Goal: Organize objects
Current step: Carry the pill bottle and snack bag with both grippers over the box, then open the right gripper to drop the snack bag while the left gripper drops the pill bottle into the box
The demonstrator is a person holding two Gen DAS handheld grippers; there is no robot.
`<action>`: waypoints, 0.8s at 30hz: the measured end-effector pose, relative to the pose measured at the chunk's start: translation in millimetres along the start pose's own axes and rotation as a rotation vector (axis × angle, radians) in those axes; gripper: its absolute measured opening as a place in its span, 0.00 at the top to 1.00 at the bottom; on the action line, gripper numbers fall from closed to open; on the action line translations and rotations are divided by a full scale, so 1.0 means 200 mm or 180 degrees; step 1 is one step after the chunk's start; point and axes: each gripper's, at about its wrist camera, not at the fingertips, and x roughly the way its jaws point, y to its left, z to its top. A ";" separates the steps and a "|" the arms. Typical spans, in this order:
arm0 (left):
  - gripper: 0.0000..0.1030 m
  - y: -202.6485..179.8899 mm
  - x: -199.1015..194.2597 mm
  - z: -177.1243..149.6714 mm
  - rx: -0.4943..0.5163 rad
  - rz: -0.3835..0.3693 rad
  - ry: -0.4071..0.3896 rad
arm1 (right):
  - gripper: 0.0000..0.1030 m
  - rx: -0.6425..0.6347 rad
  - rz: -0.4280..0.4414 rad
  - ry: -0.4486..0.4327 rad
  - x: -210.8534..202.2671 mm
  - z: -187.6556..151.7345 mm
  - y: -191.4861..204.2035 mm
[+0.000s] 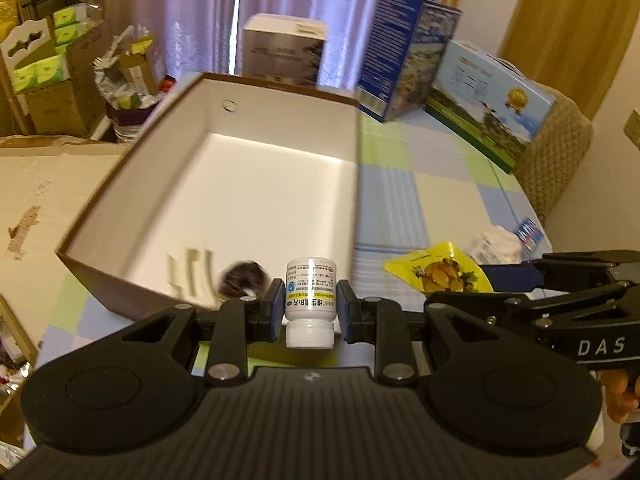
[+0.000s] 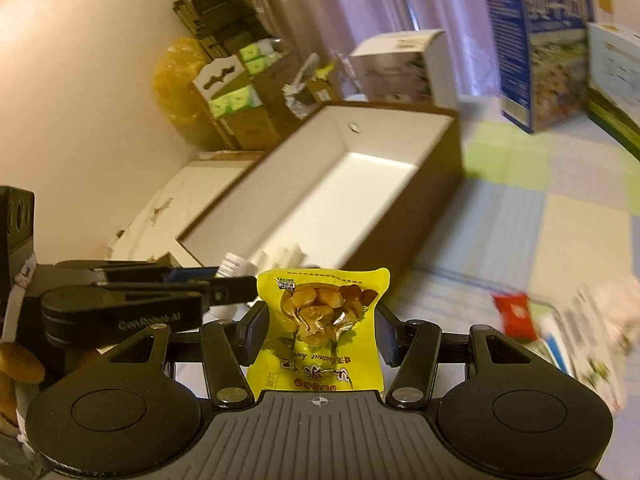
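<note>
Checkered tablecloth [image 1: 404,200], purple curtains [image 1: 192,12], stacked cartons [image 1: 60,92]

A lived-in home room: lilac curtains [image 1: 192,12], stacked cardboard boxes [image 1: 52,92], a checked tablecloth [image 1: 420,184], a wooden door [image 1: 572,28].

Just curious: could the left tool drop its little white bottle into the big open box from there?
Probably yes: the brown, white-lined cardboard box lies open right ahead of the left tool, with nothing between.
</note>
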 end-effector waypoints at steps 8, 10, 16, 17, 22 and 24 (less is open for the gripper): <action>0.78 0.23 0.07 0.13 -0.0045 0.0179 -0.0036 | 0.49 -0.0105 0.0034 -0.0067 0.25 0.20 0.12; 0.78 0.28 0.10 0.16 -0.0048 0.0218 -0.0035 | 0.49 -0.0105 0.0025 -0.0059 0.32 0.25 0.13; 0.78 0.41 0.21 0.22 -0.0079 0.0319 0.0018 | 0.49 -0.0162 -0.0100 0.0011 0.50 0.33 0.13; 0.78 0.42 0.23 0.23 -0.0083 0.0330 0.0030 | 0.49 -0.0185 -0.0135 0.0038 0.54 0.34 0.12; 0.78 0.48 0.35 0.25 -0.0101 0.0327 0.0154 | 0.49 -0.0329 -0.0254 0.0161 0.69 0.36 0.10; 0.78 0.49 0.39 0.26 -0.0108 0.0310 0.0189 | 0.49 -0.0398 -0.0322 0.0235 0.75 0.37 0.09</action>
